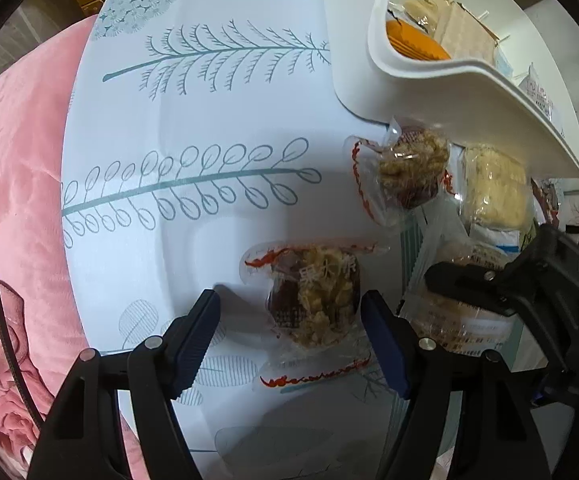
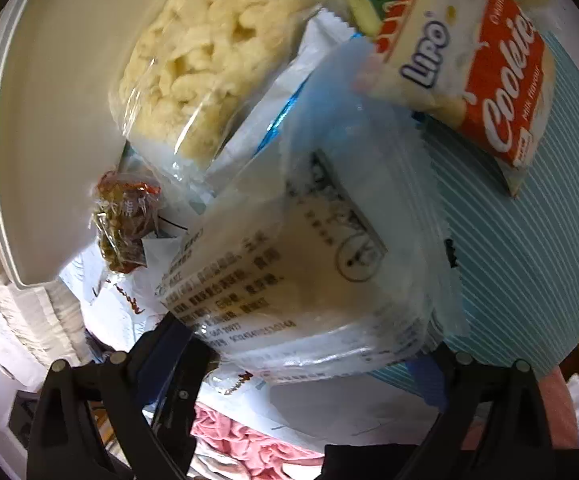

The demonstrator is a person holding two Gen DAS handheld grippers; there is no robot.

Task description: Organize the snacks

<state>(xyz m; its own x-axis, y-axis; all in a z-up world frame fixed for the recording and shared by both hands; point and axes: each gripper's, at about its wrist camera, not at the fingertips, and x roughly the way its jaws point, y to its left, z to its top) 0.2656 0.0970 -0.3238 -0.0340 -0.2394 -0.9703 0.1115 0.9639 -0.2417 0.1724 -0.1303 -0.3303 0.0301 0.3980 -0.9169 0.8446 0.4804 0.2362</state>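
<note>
While the left gripper (image 1: 291,334) hangs low over the leaf-printed tabletop (image 1: 193,128), its blue-padded fingers (image 1: 193,340) stand wide apart on either side of a walnut-date snack (image 1: 315,300) in a clear wrapper with red edging, and neither pad touches it. That snack lies flat on the tabletop, out from the white tray (image 1: 441,92); a second walnut-date snack (image 1: 407,168) sits right against the tray's rim. Inside the tray, an orange packet (image 1: 413,42) and a few pale wrapped pieces show. Over on the right, the right gripper (image 2: 313,360) has its fingers spread around a clear packet with black print (image 2: 289,280); the packet fills the gap, but whether the pads are pressing it I cannot tell, since the wrapper hides the tips. Beyond it, towards the tray's wall (image 2: 49,120), a puffed rice cake (image 2: 205,52) in clear film leans on a white-and-blue sachet (image 2: 273,120), and a red-and-white Lipo cookie pack (image 2: 485,76) lies on a striped teal patch of the tabletop
</note>
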